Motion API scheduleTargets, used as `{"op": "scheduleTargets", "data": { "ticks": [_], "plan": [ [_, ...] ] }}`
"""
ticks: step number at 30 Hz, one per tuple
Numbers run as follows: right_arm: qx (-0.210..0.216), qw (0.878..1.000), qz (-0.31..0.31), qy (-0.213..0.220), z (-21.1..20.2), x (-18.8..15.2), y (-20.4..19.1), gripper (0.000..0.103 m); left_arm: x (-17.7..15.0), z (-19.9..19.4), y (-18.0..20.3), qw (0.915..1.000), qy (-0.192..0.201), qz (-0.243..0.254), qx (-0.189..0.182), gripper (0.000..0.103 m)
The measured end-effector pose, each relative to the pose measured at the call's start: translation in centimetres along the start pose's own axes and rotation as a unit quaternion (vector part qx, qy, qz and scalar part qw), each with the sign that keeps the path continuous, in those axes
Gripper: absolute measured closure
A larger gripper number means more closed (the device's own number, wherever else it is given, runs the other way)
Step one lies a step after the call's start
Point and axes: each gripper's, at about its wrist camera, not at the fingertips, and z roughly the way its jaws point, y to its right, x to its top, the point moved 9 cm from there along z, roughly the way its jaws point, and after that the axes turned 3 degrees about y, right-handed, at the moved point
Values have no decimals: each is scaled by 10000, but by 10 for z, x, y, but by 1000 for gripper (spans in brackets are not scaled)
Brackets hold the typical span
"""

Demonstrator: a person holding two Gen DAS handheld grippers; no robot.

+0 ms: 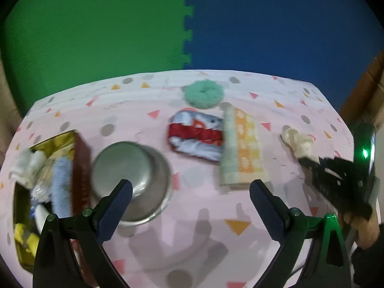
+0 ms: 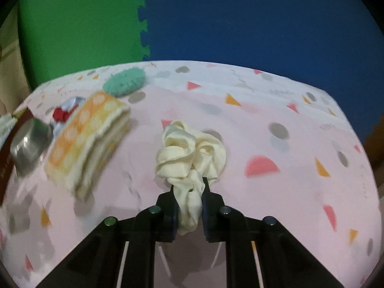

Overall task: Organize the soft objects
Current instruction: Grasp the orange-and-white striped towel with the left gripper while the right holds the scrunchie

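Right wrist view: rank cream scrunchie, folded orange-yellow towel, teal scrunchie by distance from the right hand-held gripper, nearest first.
1. Cream scrunchie: clamped in the right hand-held gripper, dead ahead.
2. Folded orange-yellow towel: left of it, mid-table.
3. Teal scrunchie: far left, near the table's back edge.

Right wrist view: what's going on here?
A person with a gripper in each hand is sorting soft items on a pink table. The right gripper is shut on a cream cloth, whose far end looks to rest on the table. The left gripper is open and empty above a steel bowl. A box at the left already holds some soft things. A folded towel, a red-and-white bundle and a green puff lie loose.
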Motion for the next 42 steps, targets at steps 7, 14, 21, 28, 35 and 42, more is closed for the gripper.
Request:
{"op": "scheduleTargets", "data": {
  "ticks": [7,14,21,28,35,42],
  "plan": [
    [6,9999,138,-6,-10,-11,12,88,12,35,28,9996,-157,-43,-249,6],
    [-44,10000,86,-6,-11,-11,11,88,8,72,36,9988,-439,-168,-130,6],
    [-23,9999,97,-11,-9,-10,10,88,-3,85,44,9954,-687,-420,-527,57],
    [33,9999,156,-4,-10,-12,12,88,-2,66,54,9940,-693,-400,-739,86],
    [69,9998,189,-4,-10,-11,12,88,-14,40,57,9919,-775,-375,-936,88],
    [66,9998,195,-1,-11,-12,13,88,-41,2,60,9911,-891,177,-975,87]
  ]
}}
